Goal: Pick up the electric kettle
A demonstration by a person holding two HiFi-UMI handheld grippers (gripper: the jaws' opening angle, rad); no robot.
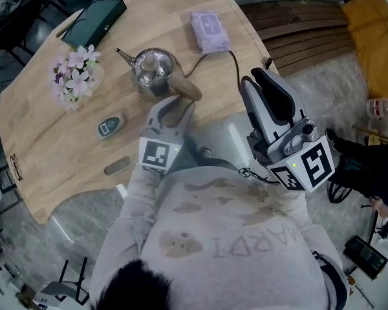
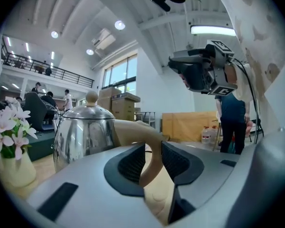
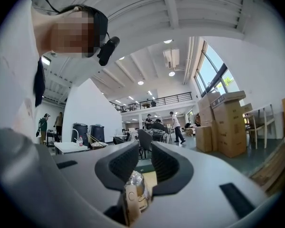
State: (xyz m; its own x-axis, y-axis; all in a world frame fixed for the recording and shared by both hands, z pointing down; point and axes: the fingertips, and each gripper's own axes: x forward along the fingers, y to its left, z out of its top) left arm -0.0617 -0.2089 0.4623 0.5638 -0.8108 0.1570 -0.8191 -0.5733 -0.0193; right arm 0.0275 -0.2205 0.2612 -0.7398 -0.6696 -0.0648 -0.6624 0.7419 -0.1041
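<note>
**Left tongs open around the kettle handle**

A wooden tabletop [image 1: 45, 154] fills the upper left of the head view. The person [image 1: 233, 250], in a pale sweatshirt, stands at its near edge with tongs in each hand.

The right tongs [image 1: 262, 76] hang off the tabletop's right edge, well apart from the kettle. Their jaws stand slightly apart, with nothing gripped between them.

The left tongs [image 1: 178, 108] reach over the tabletop to the kettle [image 1: 154, 70], which stands upright near the middle with its spout pointing away to the left. In the left gripper view the jaws are apart with the tan handle [image 2: 149, 141] between them. There is a gap on the right side, so they are not clamped on it.

Around the kettle lie a green case [image 1: 94, 21] at the far edge, a purple pack [image 1: 209, 30] to the right, flowers [image 1: 74, 73] to the left, and a small oval device [image 1: 110, 126] nearer the person.
</note>
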